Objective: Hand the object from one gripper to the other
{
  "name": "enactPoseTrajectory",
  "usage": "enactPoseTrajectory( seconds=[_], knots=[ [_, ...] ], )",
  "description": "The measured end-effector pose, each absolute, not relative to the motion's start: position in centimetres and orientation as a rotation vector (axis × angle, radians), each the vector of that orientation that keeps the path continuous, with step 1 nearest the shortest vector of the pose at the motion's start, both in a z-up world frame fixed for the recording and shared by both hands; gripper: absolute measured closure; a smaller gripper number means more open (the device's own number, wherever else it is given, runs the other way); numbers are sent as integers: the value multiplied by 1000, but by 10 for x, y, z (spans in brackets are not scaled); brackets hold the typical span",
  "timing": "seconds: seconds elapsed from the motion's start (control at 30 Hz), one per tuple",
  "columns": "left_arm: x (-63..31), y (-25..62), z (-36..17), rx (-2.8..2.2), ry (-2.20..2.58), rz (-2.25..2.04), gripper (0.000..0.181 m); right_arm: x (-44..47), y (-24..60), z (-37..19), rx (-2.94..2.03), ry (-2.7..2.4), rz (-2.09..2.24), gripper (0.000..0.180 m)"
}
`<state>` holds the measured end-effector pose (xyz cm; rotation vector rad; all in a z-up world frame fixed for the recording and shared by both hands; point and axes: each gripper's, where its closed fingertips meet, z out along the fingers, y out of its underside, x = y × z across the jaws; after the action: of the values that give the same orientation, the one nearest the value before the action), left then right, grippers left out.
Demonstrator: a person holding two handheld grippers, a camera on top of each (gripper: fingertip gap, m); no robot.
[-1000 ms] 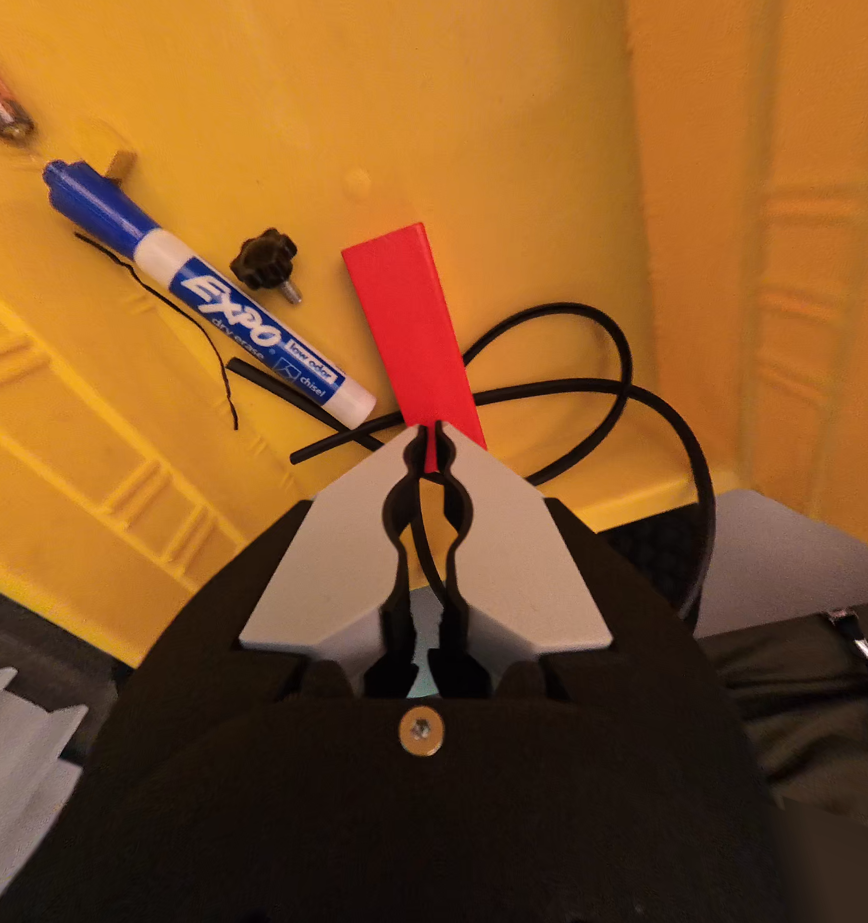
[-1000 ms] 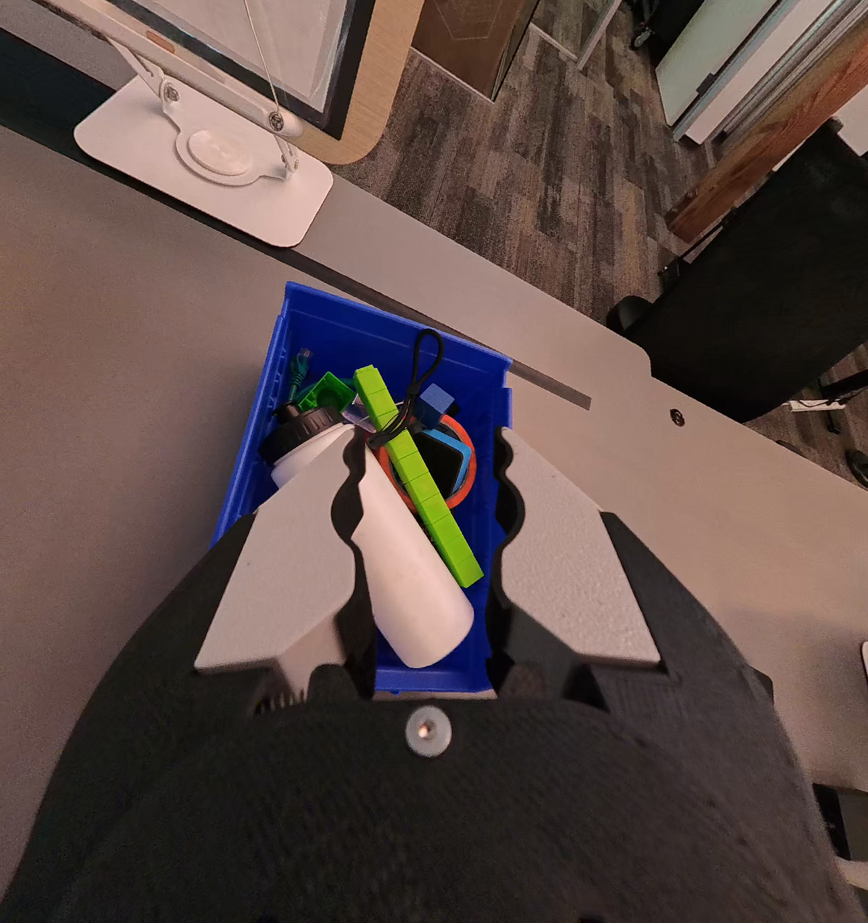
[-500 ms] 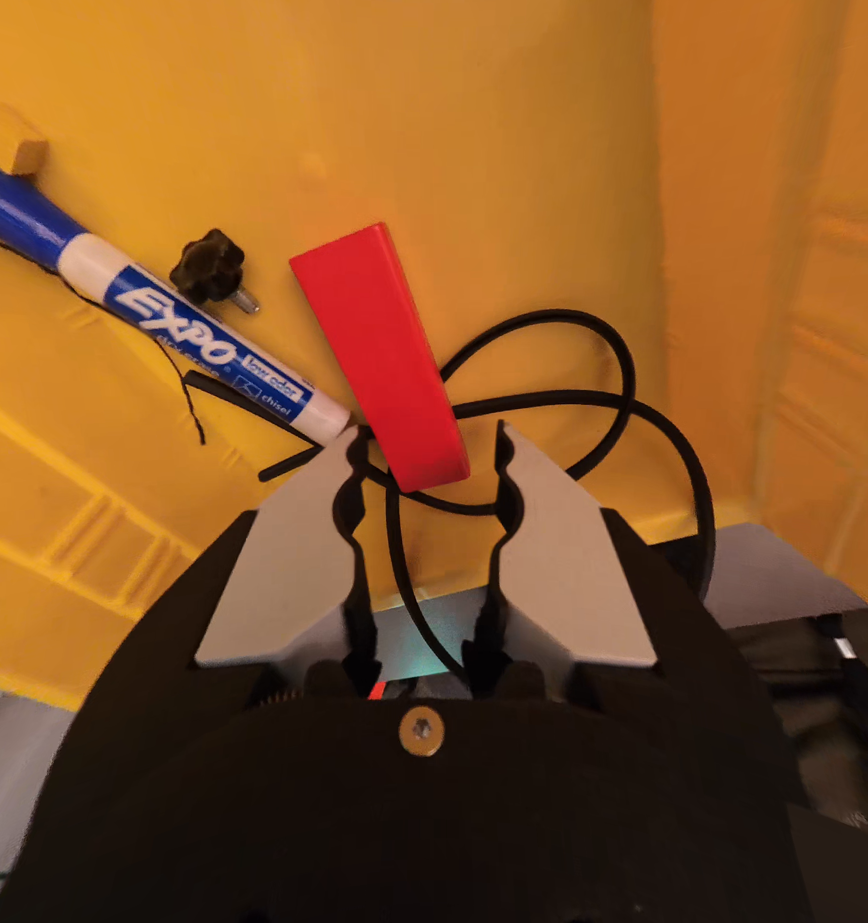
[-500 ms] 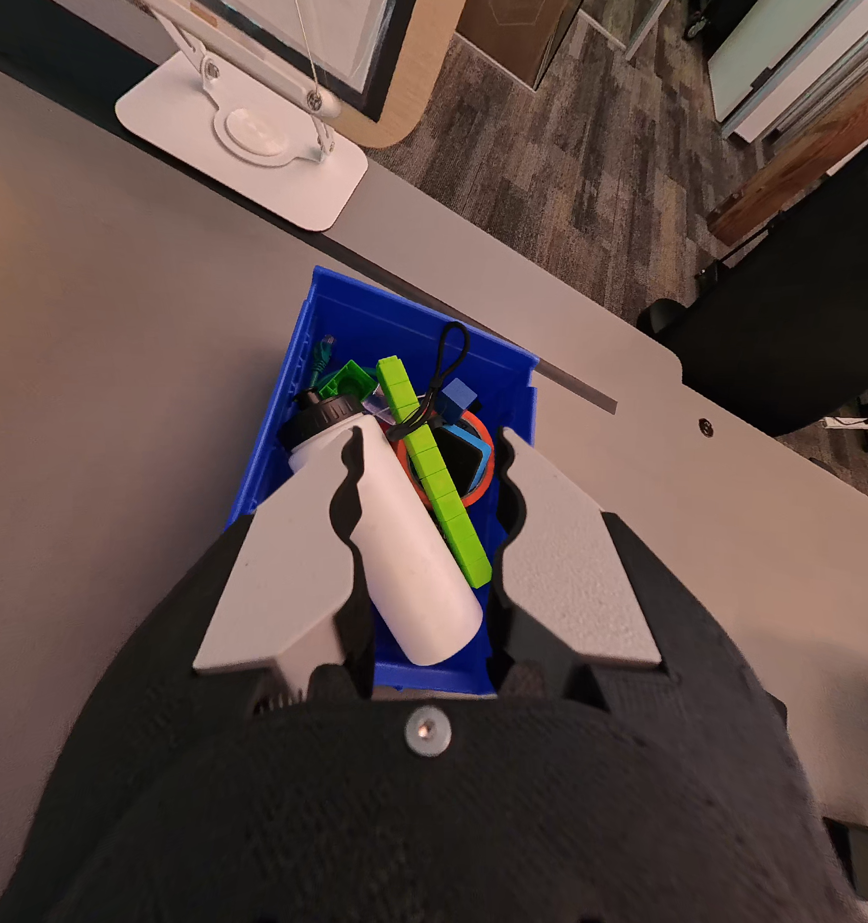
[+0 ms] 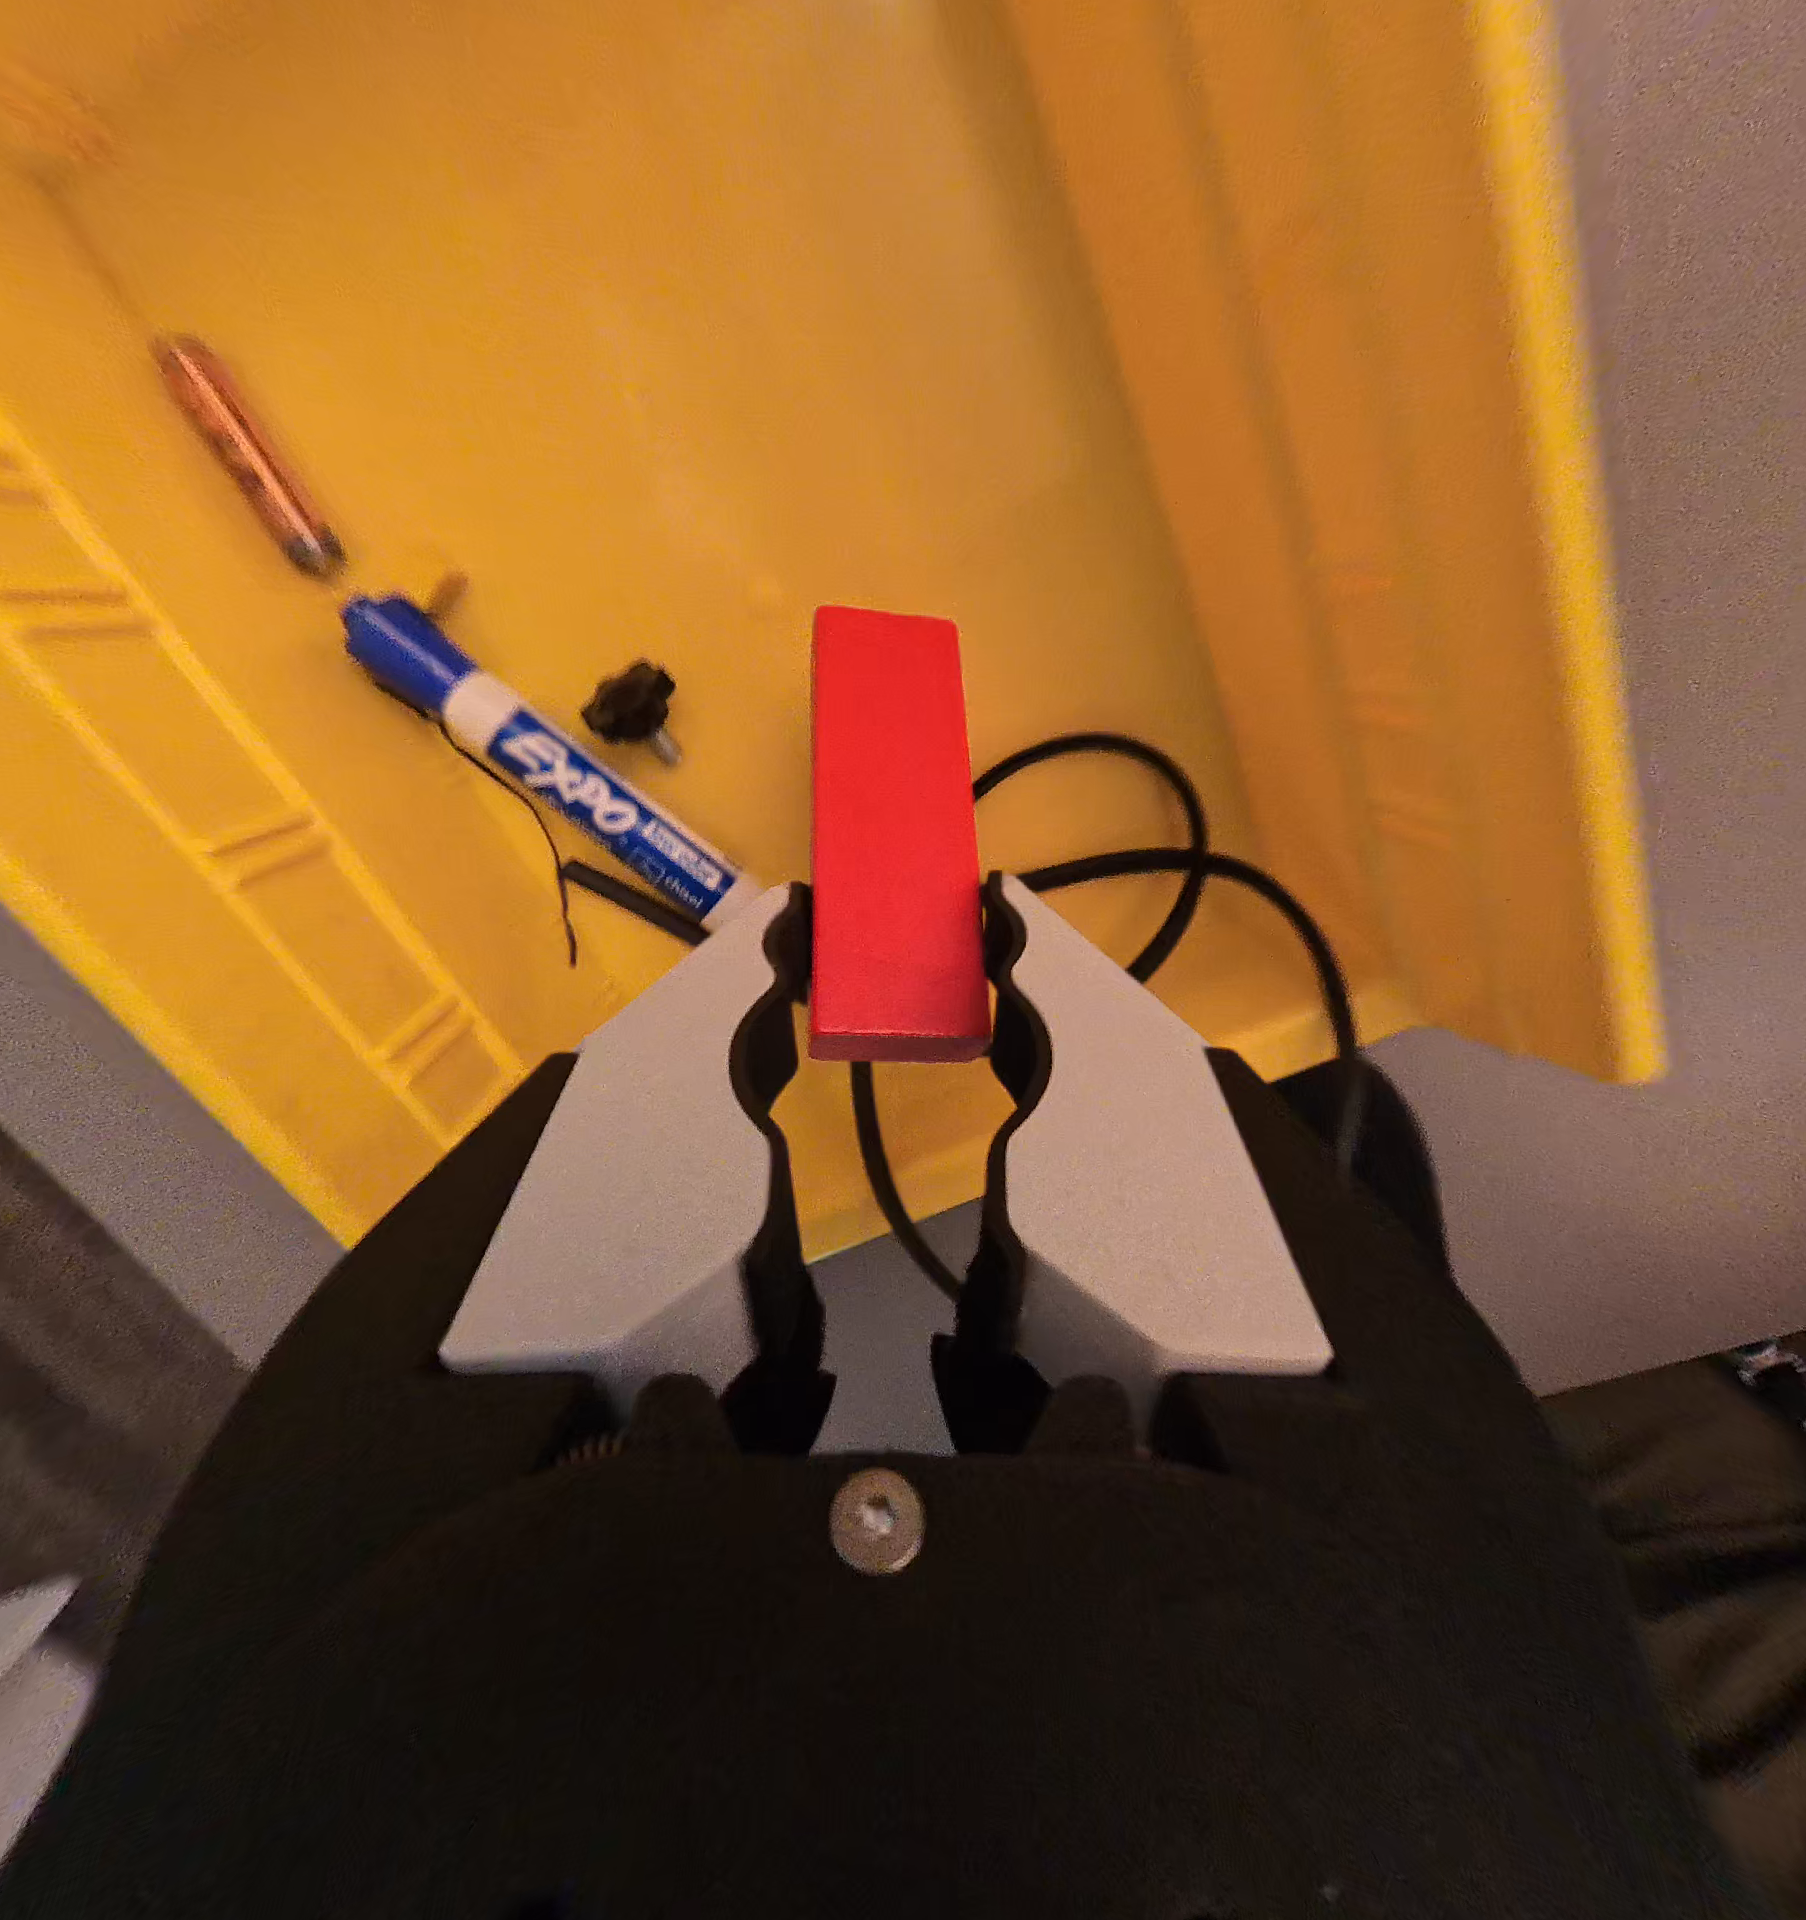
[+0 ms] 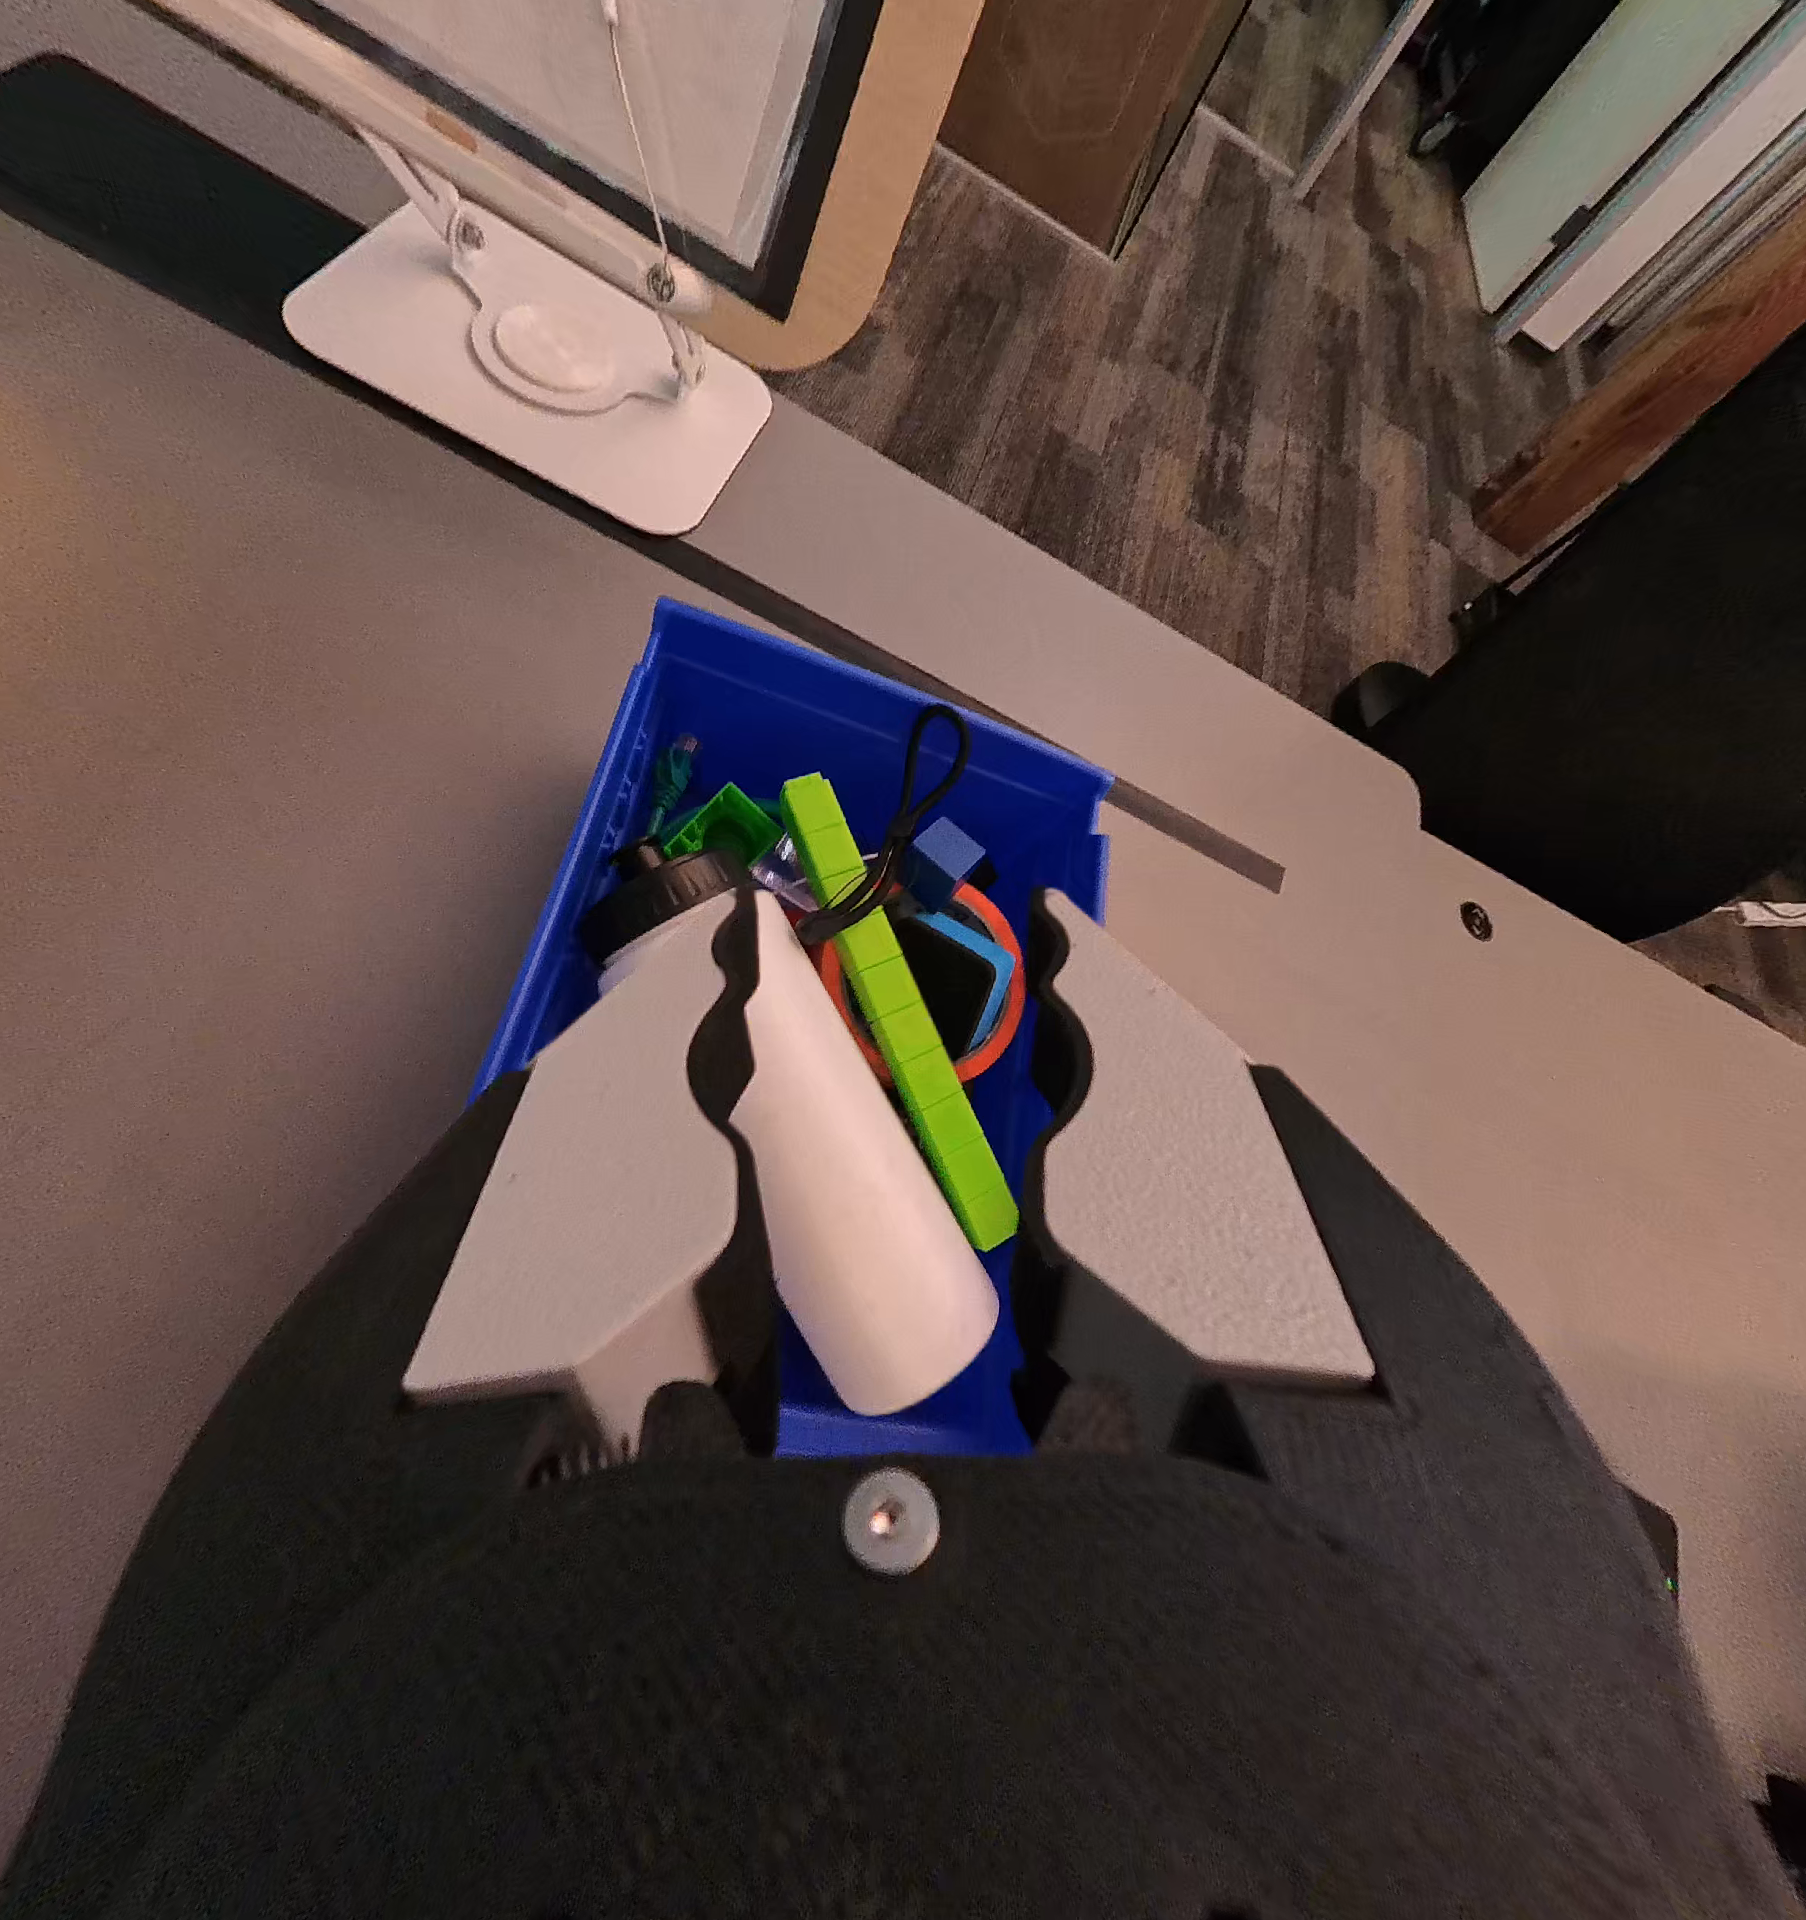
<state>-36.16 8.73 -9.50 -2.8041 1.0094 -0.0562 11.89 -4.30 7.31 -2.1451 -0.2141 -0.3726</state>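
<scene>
A flat red block (image 5: 888, 790) is clamped across its width between the fingertips of my left gripper (image 5: 894, 904). It is held up above the floor of a yellow bin (image 5: 670, 312) and points away from me. My right gripper (image 6: 899, 914) is open and empty. It hovers over a blue bin (image 6: 878, 686) that holds a white bottle (image 6: 857, 1174), a green bar of bricks (image 6: 899, 1018) and other small parts. Neither gripper shows in the other's view.
In the yellow bin lie a blue marker (image 5: 535, 748), a black knob (image 5: 629, 701), a looped black cable (image 5: 1190, 831) and a copper-coloured cylinder (image 5: 244, 447). A white monitor stand (image 6: 525, 364) is on the grey table behind the blue bin. A black chair (image 6: 1657, 748) stands beyond the table edge. The black knob (image 5: 629, 701) is about 7 cm from my left fingertips and 55 cm from my right.
My left gripper opened around the red block, then shut on it across its width and lifted it away from the bin floor. My right gripper stayed open and shifted only slightly over the blue bin.
</scene>
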Motion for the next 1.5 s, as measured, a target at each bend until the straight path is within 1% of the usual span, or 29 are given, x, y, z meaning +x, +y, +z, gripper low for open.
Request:
enactPoseTrajectory(
  seconds=[0.1, 0.23, 0.33, 0.43, 0.5, 0.6, 0.73, 0.83, 0.97, 1.0, 1.03, 1.07, 1.1, 1.13, 1.17, 1.2, 1.27, 1.33, 1.43, 1.5],
  knots=[
    [-333, 90, -57, -2606, 1006, -235, 149, 116, -39, 84, -2087, -213, -378, 128],
    [-271, 72, 9, -2218, 1114, -529, 149, 93, -29, 113, -1920, -266, -323, 127],
    [-223, 35, 55, -1941, 1213, -800, 149, 34, -25, 143, -1704, -452, -105, 119],
    [-189, -8, 86, -1741, 1302, -1064, 149, -38, -35, 164, -1487, -642, 195, 120],
    [-177, -35, 92, -1673, 1398, -1199, 149, -77, -44, 165, -1364, -805, 226, 114],
    [-171, -42, 86, -1689, 1440, -1167, 149, -118, -55, 133, -1220, -1155, 25, 116],
    [-168, -36, 81, -1734, 1407, -1121, 149, -135, -41, 107, -1132, -1316, -304, 133],
    [-168, -32, 79, -1766, 1376, -1145, 149, -150, -31, 97, -1063, -1359, -442, 137],
    [-166, -34, 81, -1764, 1364, -1204, 149, -152, -9, 87, -1035, -1368, -669, 148],
    [-164, -36, 85, -1752, 1357, -1238, 149, -152, -5, 83, -1037, -1373, -698, 154],
    [-164, -37, 88, -1740, 1348, -1259, 149, -152, -3, 83, -1027, -1366, -718, 165],
    [-164, -36, 93, -1709, 1338, -1263, 147, -152, -1, 88, -1023, -1331, -709, 165],
    [-165, -36, 106, -1644, 1314, -1280, 126, -152, 1, 93, -1055, -1279, -648, 165],
    [-168, -35, 124, -1559, 1265, -1294, 96, -151, 4, 101, -1106, -1193, -544, 165],
    [-174, -34, 142, -1464, 1219, -1277, 88, -150, 6, 109, -1172, -1101, -393, 165],
    [-182, -34, 156, -1377, 1183, -1222, 87, -149, 8, 114, -1244, -1013, -206, 165],
    [-198, -32, 176, -1219, 1099, -1028, 67, -152, 6, 124, -1346, -852, 266, 165],
    [-210, -31, 192, -1079, 1038, -757, 63, -158, -5, 136, -1385, -721, 781, 166],
    [-209, -37, 191, -974, 1056, -357, 51, -163, -24, 146, -1392, -649, 1370, 166],
    [-199, -46, 182, -938, 1075, -180, 51, -165, -35, 149, -1380, -616, 1662, 166]
  ],
)
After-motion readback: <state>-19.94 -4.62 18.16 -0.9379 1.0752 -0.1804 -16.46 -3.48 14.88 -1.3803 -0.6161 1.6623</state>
